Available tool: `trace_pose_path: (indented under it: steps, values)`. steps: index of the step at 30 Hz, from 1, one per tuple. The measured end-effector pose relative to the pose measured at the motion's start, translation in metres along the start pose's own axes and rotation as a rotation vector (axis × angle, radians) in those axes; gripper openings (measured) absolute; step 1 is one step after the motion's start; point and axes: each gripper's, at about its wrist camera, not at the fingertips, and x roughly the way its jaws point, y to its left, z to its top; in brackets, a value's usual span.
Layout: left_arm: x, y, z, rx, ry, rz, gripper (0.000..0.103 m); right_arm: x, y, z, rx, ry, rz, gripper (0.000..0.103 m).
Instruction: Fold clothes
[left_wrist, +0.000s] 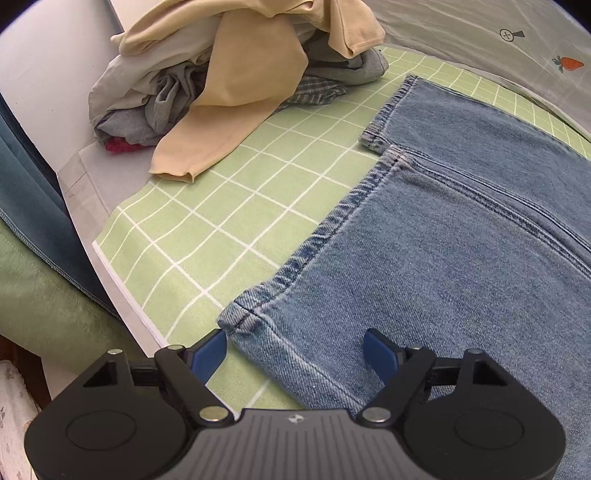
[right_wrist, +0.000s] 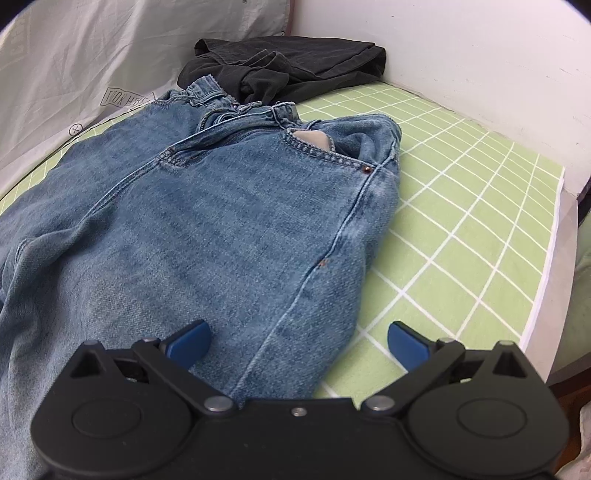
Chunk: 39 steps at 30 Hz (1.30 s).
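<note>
On my left wrist view, far left, a teal curtain hangs beside a pale wall. Next comes a heap of unfolded clothes at the far edge of the green grid mat, with a tan garment draped over grey and plaid pieces and spilling toward me. To the right of that lie the blue jeans, flat on the mat, their 2 leg hems stacked with one cuff corner just ahead of my left gripper. Its blue fingers are spread wide, straddling that cuff corner and gripping nothing. Whether they touch the denim I cannot tell.

On my right wrist view, the jeans fill the left and centre, waistband at the far end with a front pocket lining showing. A dark folded garment sits just beyond the waistband against the wall. My right gripper hangs over the jeans' right side seam, fingers wide apart and empty, 1 above denim, 1 above the mat on the right.
</note>
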Motion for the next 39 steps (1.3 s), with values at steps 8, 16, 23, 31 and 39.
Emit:
trace_pose_path:
  steps: [8,16,23,31,39]
  values:
    - [-0.003,-0.001,-0.001,0.029,0.003,0.013,0.014,0.002,0.003,-0.001,0.014,-0.017,-0.012,0.103]
    - [-0.006,0.02,-0.005,-0.082,0.024,0.013,0.011,0.005,-0.001,0.003,-0.044,-0.023,0.036,0.103]
    - [-0.011,0.022,-0.005,-0.105,0.025,0.039,0.01,0.011,-0.004,0.013,-0.095,-0.002,0.077,0.103]
    - [-0.014,0.019,0.002,-0.134,0.044,0.056,0.01,0.008,-0.001,0.018,-0.151,-0.005,0.137,0.08]
    - [-0.013,0.02,0.005,-0.165,0.059,0.062,0.009,-0.004,0.007,0.026,-0.171,-0.015,0.187,0.026]
